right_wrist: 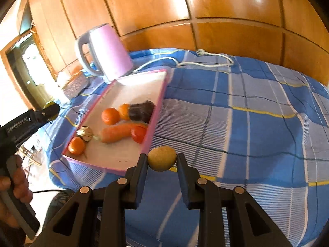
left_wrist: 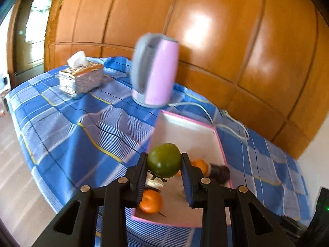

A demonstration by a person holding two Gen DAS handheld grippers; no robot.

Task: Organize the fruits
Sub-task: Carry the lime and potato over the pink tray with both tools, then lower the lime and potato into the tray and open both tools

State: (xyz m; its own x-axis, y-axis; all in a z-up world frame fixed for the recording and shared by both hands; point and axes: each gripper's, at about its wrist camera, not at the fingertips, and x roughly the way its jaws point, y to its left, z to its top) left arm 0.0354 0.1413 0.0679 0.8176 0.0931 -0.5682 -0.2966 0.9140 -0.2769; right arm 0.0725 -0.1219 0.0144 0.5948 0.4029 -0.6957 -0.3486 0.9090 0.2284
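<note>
My left gripper (left_wrist: 164,160) is shut on a green round fruit (left_wrist: 164,160) and holds it above the near left part of the pink-rimmed white tray (left_wrist: 193,131). My right gripper (right_wrist: 162,159) is shut on a small yellow-brown potato-like fruit (right_wrist: 162,158), held above the blue cloth just right of the tray (right_wrist: 139,82). In the tray lie two oranges (right_wrist: 110,115) (right_wrist: 76,145), a carrot (right_wrist: 117,132), a red tomato (right_wrist: 138,134), a dark purple piece (right_wrist: 143,111) and a brown-gold item (right_wrist: 84,133). The left gripper (right_wrist: 49,108) also shows at the left of the right wrist view.
A pink and grey kettle (left_wrist: 154,72) stands behind the tray, its white cord (right_wrist: 201,61) trailing across the blue checked cloth (right_wrist: 257,123). A tissue box (left_wrist: 81,79) sits at the far left. A wooden wall panel (left_wrist: 205,20) backs the table.
</note>
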